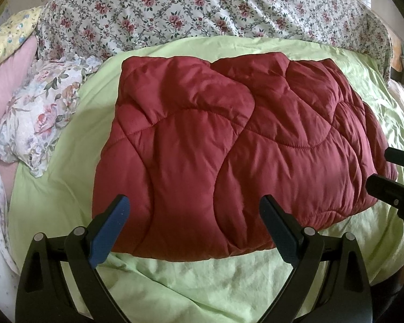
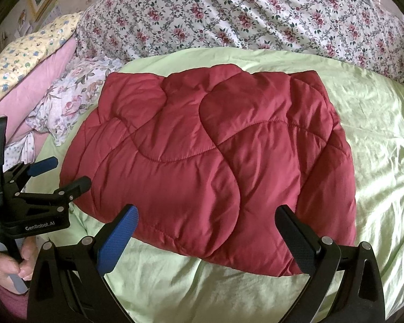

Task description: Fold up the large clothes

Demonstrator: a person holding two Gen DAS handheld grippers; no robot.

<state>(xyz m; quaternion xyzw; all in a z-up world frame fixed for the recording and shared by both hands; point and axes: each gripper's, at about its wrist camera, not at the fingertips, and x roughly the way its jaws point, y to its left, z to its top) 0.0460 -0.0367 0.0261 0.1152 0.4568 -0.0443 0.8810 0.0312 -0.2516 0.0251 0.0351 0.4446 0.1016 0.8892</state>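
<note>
Your dark red quilted padded garment point(image 1: 229, 150) lies folded into a thick, roughly rectangular bundle in the middle of the bed, resting on the pale green wrinkled sheet point(image 1: 202, 282). Your left gripper point(image 1: 194, 212) hangs over the bundle's near edge with its blue-padded fingers point(image 1: 113, 226) spread wide apart, holding nothing. Your right gripper point(image 2: 206, 224) hovers the same way over the near edge, fingers spread apart and empty. In the right wrist view, your left gripper appears at the far left, just beside the garment's left corner. Behind the bundle sits a white duvet with a red rose print point(image 2: 256, 13), and to the left a pink pillow point(image 2: 40, 80) and a pastel floral pillow point(image 1: 40, 113).
</note>
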